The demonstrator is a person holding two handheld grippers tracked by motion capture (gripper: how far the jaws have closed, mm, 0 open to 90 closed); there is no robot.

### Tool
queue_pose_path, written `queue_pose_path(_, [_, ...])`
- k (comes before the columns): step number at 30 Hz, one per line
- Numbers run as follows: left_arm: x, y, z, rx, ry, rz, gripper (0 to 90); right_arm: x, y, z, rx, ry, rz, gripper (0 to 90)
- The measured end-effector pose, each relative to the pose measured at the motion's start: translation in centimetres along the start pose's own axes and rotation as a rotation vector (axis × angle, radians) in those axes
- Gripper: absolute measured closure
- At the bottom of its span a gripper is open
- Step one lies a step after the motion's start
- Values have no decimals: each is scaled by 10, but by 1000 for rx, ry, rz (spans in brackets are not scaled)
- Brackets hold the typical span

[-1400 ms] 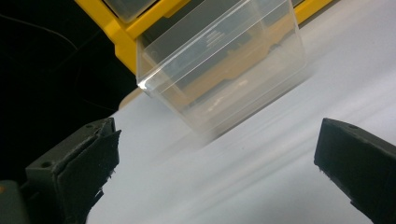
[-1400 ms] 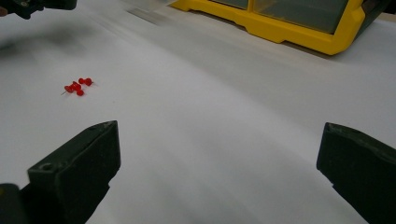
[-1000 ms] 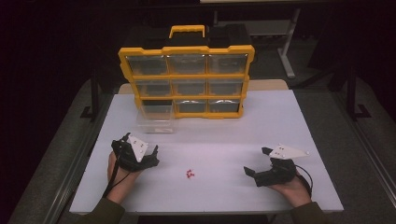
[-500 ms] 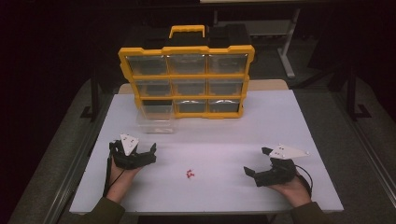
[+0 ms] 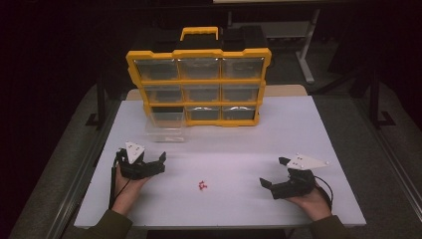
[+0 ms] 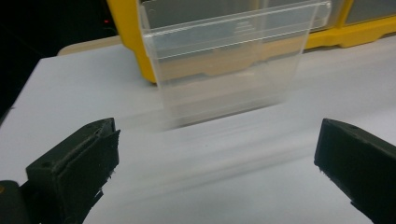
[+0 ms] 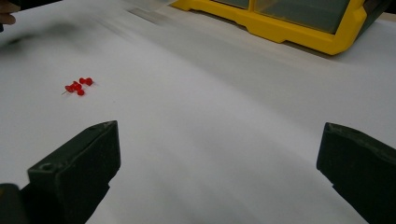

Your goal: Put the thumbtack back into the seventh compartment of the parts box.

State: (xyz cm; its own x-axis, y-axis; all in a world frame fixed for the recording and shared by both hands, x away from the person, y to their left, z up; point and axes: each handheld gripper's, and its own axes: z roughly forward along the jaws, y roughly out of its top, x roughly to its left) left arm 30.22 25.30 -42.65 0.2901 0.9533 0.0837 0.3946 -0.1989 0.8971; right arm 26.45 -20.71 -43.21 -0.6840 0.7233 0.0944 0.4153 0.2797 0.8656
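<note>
A clear plastic drawer bin (image 5: 166,125) stands empty on the white table (image 5: 239,144), just in front of the yellow organizer case (image 5: 199,79). My left gripper (image 5: 142,160) rests near the table's left front, open and empty, facing the bin (image 6: 224,60), which stands a short way beyond the left gripper (image 6: 217,140). A small cluster of red push pins (image 5: 201,185) lies at the front middle. My right gripper (image 5: 273,172) sits at the right front, open and empty. In the right gripper view the pins (image 7: 78,86) lie ahead to the left of the right gripper (image 7: 219,140).
The organizer case (image 7: 299,32) stands upright at the back of the table with rows of clear drawers; one slot at its lower left is vacant. Dark floor and table legs surround the table edges.
My left gripper has drifted slightly left and nearer the front edge while turning toward the clear bin. The right gripper, the pins and the bin have stayed put.
</note>
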Motion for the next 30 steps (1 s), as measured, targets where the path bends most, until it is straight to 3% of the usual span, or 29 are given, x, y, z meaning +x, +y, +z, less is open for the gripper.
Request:
queue_pose_path(8, [5,1,-9,-4,-86,-9,0,0,0,0,-2,1,4,0])
queue_pose_path(10, [5,0,-12,-6,-106,13,0,0,0,0,-2,2,1,0])
queue_pose_path(19, [6,-2,-26,-77,-212,28,0,4,1,2,3,11,-6,0])
queue_pose_path(21, [6,-4,-30,-88,-230,24,0,5,2,2,2,13,-8,0])
queue_pose_path(23, [8,-5,-33,-78,-240,48,0,4,2,2,0,16,-7,0])
queue_pose_path(30, [12,-12,-42,-103,-283,26,0,3,3,5,6,28,1,0])
